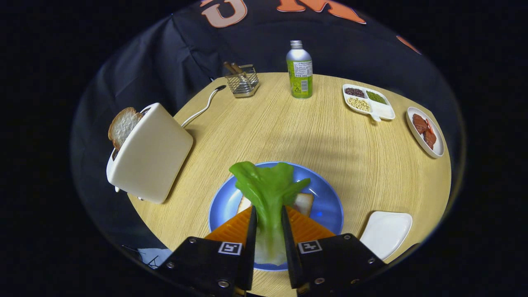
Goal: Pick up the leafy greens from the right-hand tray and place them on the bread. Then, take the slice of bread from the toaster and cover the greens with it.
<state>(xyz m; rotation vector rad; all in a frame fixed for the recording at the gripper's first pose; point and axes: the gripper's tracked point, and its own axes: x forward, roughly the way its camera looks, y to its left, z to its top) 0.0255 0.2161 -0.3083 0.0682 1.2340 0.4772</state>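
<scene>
The leafy greens are pinched by their pale stalk between my two orange fingers, and the gripper is shut on them. Their leaves hang out ahead of the fingertips, over a slice of bread that lies on the blue plate. The greens and the fingers cover most of that slice. To the left of the plate stands a white toaster, with a second slice of bread sticking up out of its slot.
A white square tray lies just right of the plate. At the far side of the round wooden table are a green bottle, a wire holder, a divided dish of beans and a dish of meat.
</scene>
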